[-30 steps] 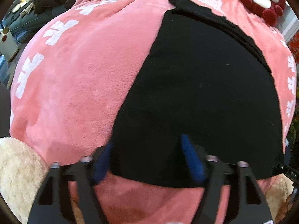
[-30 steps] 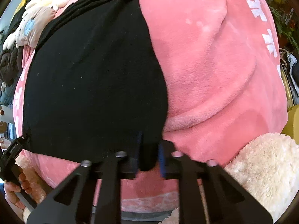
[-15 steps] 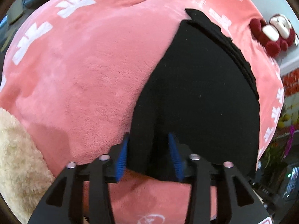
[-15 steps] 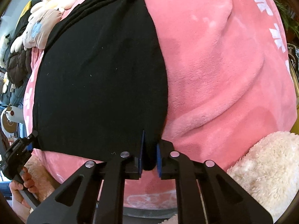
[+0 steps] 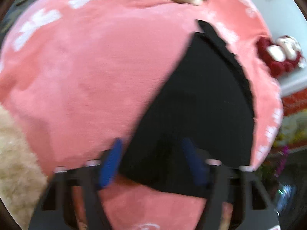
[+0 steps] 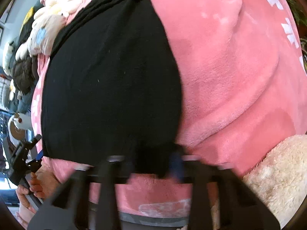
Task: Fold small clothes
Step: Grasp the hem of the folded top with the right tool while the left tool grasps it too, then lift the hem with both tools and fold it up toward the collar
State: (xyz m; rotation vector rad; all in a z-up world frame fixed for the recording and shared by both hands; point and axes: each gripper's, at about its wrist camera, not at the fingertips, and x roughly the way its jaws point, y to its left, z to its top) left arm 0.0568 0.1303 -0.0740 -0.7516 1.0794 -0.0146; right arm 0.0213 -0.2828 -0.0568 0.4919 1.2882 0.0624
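Left wrist view: a black garment (image 5: 201,103) lies flat on a pink blanket (image 5: 86,72), and the left hand-held gripper (image 5: 153,163) is spread wide, released, straddling the garment's near corner. Right wrist view: the right hand-held gripper (image 6: 153,164) is blurred at the garment's (image 6: 111,80) other near corner; I cannot tell its grip. The cloth looks light, soft and limp, best pinched at the corners.

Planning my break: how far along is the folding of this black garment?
Done: the black garment lies flat on the pink blanket, its far edge layered, perhaps one fold. In hand: left tongs open astride its near hem; right tongs at the hem too, grip blurred. To do: remaining folds.
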